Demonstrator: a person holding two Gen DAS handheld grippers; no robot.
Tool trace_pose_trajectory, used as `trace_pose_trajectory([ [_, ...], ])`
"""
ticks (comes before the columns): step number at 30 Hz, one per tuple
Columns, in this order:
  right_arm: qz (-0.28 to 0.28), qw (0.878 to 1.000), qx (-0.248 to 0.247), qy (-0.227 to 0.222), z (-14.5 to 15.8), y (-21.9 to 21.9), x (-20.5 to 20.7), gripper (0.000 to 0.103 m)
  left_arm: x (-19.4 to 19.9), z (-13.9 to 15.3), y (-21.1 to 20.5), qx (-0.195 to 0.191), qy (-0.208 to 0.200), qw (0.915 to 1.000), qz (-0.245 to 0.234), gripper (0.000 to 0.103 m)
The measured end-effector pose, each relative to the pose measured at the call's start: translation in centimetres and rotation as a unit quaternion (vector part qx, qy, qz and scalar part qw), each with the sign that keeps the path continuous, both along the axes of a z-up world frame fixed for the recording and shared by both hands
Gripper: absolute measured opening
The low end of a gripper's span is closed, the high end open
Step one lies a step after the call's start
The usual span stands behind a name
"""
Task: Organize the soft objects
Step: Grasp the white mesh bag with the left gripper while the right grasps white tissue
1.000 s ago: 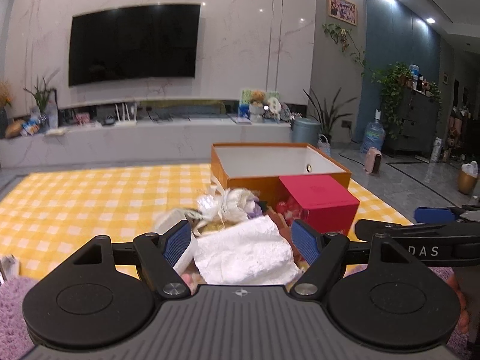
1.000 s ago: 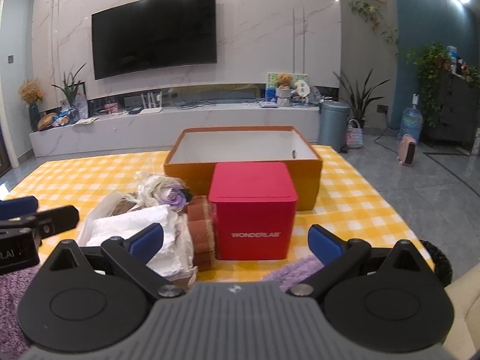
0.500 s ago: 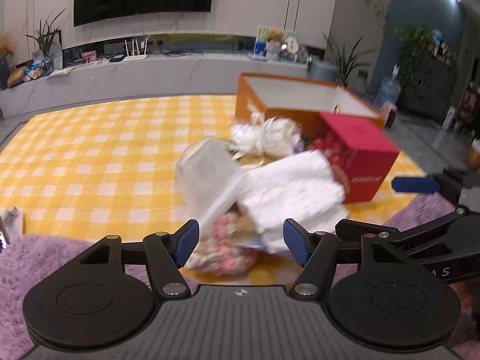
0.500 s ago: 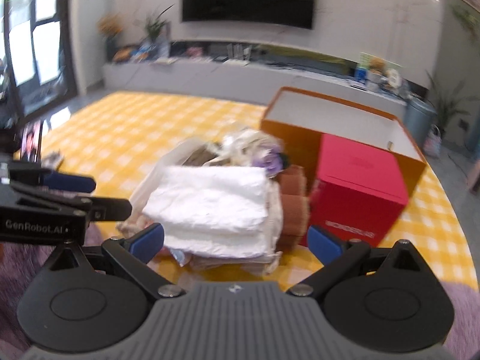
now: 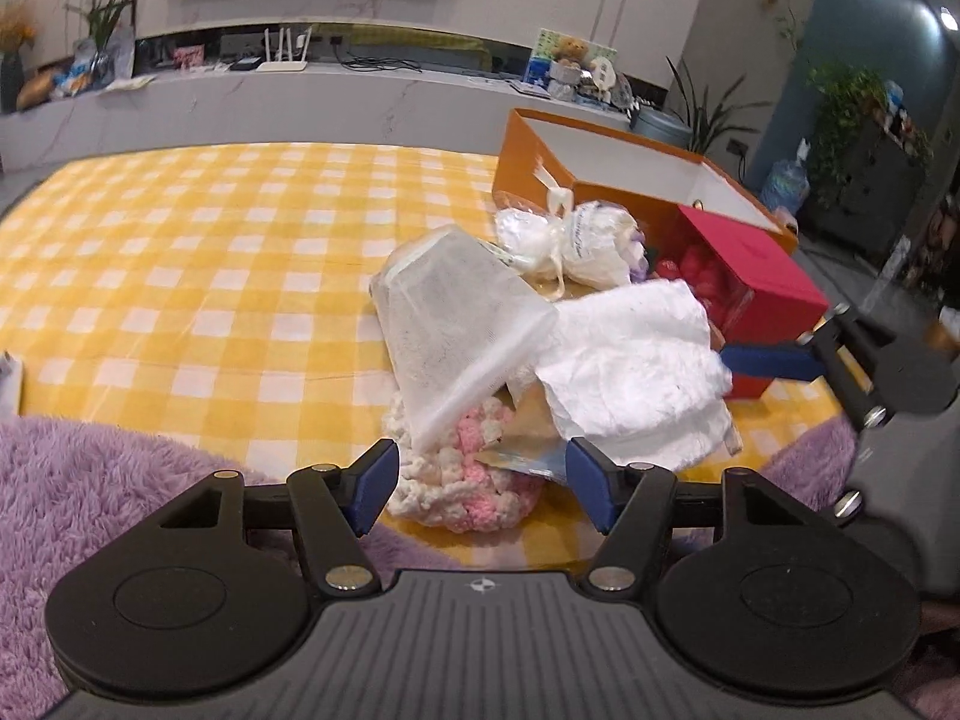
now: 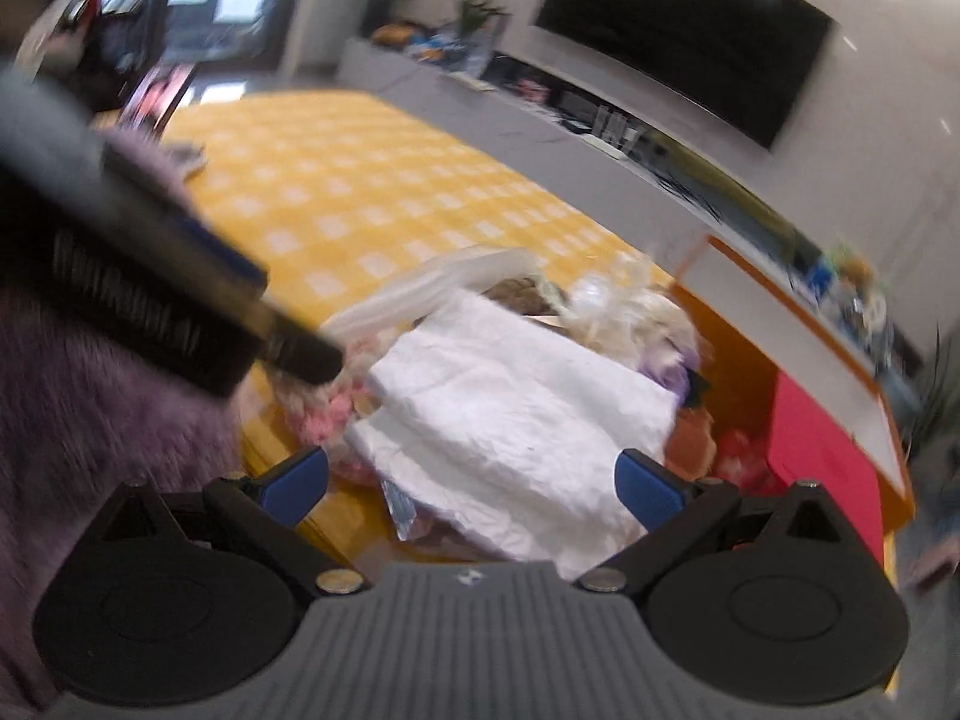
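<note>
A pile of soft things lies on the yellow checked cloth (image 5: 180, 276): a folded white towel (image 5: 636, 372) on top, a clear bag of white fabric (image 5: 456, 324), a pink-and-white fluffy item (image 5: 462, 486), and a tied white bundle (image 5: 570, 240). My left gripper (image 5: 480, 480) is open, its jaws either side of the fluffy item's near edge. My right gripper (image 6: 474, 480) is open just above the white towel (image 6: 516, 420); the view is blurred. The right gripper also shows in the left wrist view (image 5: 798, 354) at the right.
An open orange box (image 5: 612, 162) stands behind the pile, with a red box (image 5: 756, 282) against it. A purple shaggy rug (image 5: 84, 480) lies at the near edge. A TV bench with clutter runs along the far wall.
Both grippers have risen and tilted down over the pile. The right one has swung left and now looks at the towel from the right side. Both stay open.
</note>
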State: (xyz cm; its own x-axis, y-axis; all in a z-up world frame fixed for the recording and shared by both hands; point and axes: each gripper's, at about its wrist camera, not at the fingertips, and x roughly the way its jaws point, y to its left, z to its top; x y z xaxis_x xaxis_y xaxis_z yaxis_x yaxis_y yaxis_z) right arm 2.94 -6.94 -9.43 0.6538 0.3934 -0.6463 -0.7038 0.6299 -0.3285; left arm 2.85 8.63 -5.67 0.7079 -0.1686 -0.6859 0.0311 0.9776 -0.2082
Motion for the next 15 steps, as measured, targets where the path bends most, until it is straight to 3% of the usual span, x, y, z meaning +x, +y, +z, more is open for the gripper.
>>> trace_pose_trajectory([
  [2, 0.016, 1.000, -0.017, -0.008, -0.7, 0.6, 0.5, 0.099, 0.1, 0.0, 0.3, -0.008, 0.000, 1.0000, 0.001, 0.076],
  [5, 0.016, 1.000, -0.009, 0.012, -0.8, 0.8, 2.1, 0.085, 0.3, -0.1, 0.4, -0.011, 0.002, 0.9999, -0.002, 0.076],
  [9, -0.008, 0.999, 0.012, 0.039, -0.4, 0.6, 4.4, 0.074, 0.6, -0.3, 0.5, -0.016, 0.003, 0.9999, -0.004, 0.077],
  [15, -0.047, 0.990, 0.088, 0.104, 0.7, -1.2, 6.9, 0.050, 0.9, -0.4, 0.7, -0.022, 0.003, 0.9997, -0.004, 0.079],
])
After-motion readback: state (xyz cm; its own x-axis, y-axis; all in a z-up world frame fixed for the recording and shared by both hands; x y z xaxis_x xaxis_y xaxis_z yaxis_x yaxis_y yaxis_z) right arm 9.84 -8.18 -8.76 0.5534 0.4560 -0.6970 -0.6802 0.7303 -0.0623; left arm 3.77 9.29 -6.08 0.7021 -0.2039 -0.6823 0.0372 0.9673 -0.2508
